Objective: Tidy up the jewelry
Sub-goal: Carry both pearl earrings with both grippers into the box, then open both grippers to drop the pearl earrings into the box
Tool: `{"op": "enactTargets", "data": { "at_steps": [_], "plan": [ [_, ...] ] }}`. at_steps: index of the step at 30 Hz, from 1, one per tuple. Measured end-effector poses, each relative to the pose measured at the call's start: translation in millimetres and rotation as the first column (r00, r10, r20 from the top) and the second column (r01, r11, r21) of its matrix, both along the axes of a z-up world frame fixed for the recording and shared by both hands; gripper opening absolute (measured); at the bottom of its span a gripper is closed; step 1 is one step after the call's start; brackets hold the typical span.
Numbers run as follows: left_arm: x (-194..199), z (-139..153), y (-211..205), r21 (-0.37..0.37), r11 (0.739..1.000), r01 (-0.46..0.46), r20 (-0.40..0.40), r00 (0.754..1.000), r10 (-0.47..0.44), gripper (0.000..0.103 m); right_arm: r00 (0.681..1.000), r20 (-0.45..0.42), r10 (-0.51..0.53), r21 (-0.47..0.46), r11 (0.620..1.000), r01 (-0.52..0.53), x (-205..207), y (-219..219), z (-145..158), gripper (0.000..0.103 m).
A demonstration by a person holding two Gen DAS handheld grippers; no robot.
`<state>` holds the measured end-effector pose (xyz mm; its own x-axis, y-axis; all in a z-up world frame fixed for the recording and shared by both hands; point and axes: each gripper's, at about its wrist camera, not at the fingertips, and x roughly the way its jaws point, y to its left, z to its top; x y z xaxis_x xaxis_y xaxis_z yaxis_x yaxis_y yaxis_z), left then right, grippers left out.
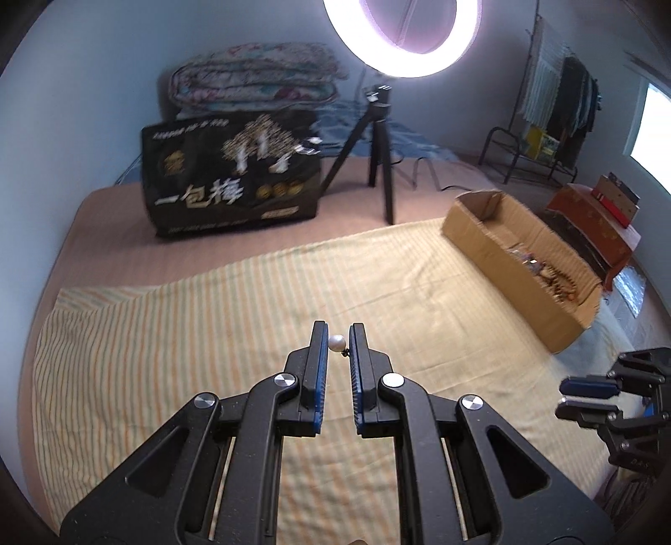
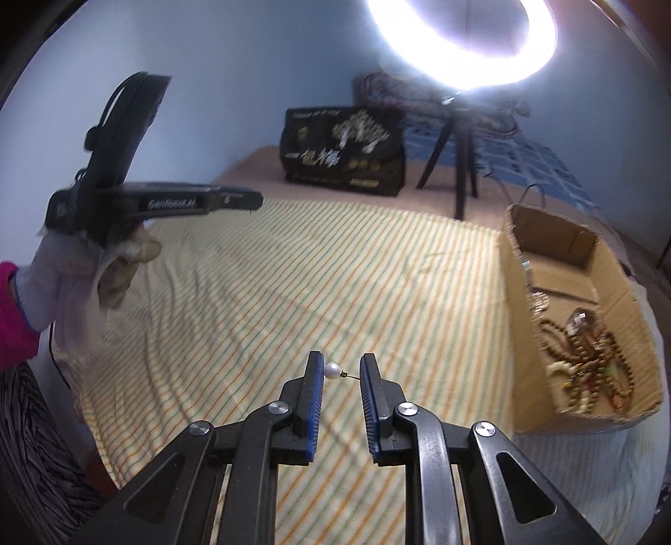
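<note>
White pearl earrings sit pinched in both claws: the left claw [image 1: 339,335] holds a pearl earring [image 1: 337,343], the right claw [image 2: 340,371] another pearl stud [image 2: 332,371], its pin lying crosswise between the pads. The cardboard box [image 2: 520,335] with beaded jewelry lies to the right of both; the right claw looks nearer it.

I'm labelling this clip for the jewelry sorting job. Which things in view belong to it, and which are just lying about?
Part of the job:
- pearl earring in the left gripper
- pearl earring in the right gripper
- cardboard box
- bead necklaces in that box
- striped cloth

Just lying about:
- black bag
- ring light on its tripod
- folded quilt
- clothes rack
</note>
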<state>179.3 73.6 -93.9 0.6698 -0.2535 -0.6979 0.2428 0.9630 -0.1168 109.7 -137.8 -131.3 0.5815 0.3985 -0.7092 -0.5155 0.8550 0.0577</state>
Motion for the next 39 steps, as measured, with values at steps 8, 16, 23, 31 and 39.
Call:
{"op": "enactTargets", "data": {
  "at_steps": [8,16,23,31,39],
  "plan": [
    [7,22,-40,-0.033,0.998,0.055,0.042,0.998,-0.054,0.008,0.994,0.047,-0.096,0.039,0.995,0.094,16,-39,26,0.016],
    [22,42,-79,-0.064,0.994,0.09,0.078,0.993,-0.085,0.008,0.981,0.066,-0.184,0.068,0.981,0.18,36,-81,44,0.016],
    [44,50,-112,-0.082,0.99,0.118,0.095,0.989,-0.11,0.008,0.969,0.063,-0.238,0.077,0.969,0.233,57,-109,51,0.016],
    [71,50,-158,-0.074,0.985,0.157,0.109,0.983,-0.148,0.008,0.961,0.043,-0.274,0.064,0.961,0.271,78,-129,49,0.016],
    [99,44,-196,-0.071,0.98,0.185,0.103,0.979,-0.178,0.008,0.954,0.023,-0.298,0.051,0.954,0.296,98,-144,45,0.016]
  ]
}}
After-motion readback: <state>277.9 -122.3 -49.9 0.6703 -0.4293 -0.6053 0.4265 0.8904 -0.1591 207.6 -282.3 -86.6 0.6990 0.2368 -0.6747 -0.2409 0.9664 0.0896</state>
